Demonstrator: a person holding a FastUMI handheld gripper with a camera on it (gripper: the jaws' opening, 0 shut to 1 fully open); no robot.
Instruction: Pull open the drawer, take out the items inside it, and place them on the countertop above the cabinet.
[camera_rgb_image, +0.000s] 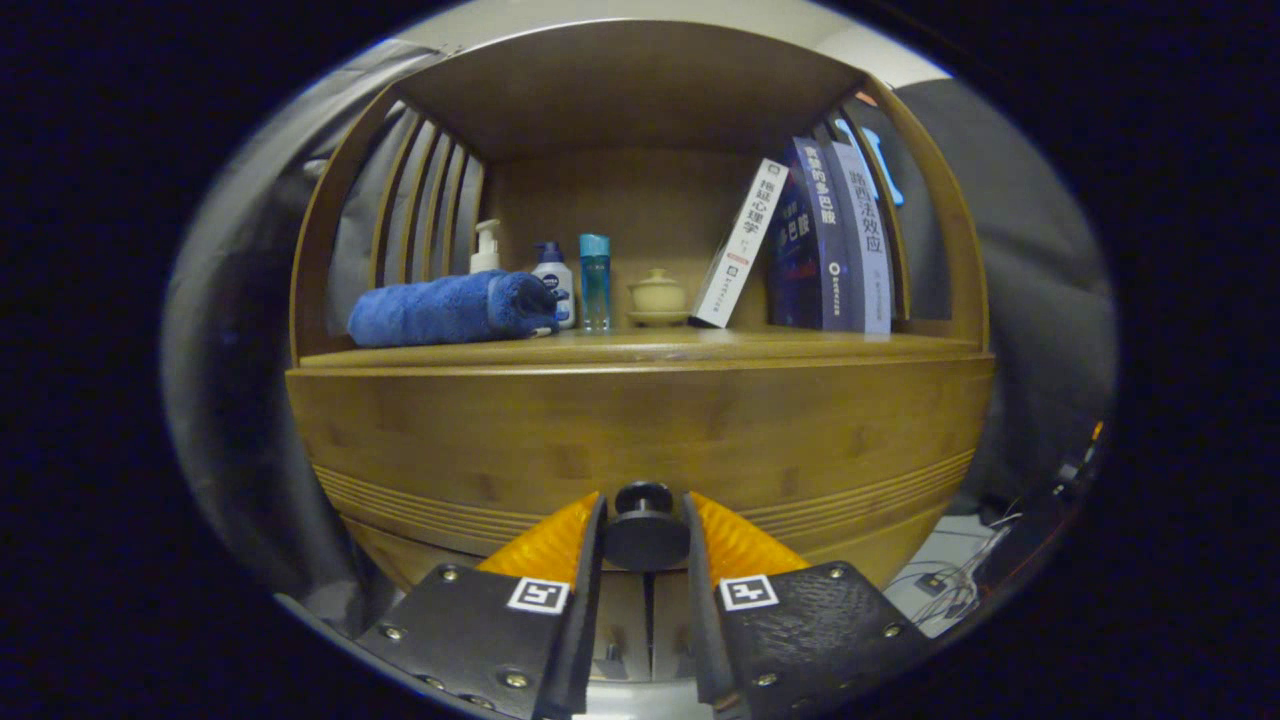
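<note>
**Now the knob sits between the fingers**

Here the hand-held gripper (645, 535) has its two fingers close on each side of the dark round knob (644, 528). They look like they touch the knob, but I cannot tell if they squeeze it. The knob sticks out from the wooden drawer (640, 440) front, toward the gripper. The drawer looks closed, so the things inside are hidden. Above the knob is the worktop (640, 348). On it lie a rolled blue towel (450, 308), some bottles (594, 280) and leaning books (820, 240). I think the next move is a straight pull back, away from the drawer front.
</note>
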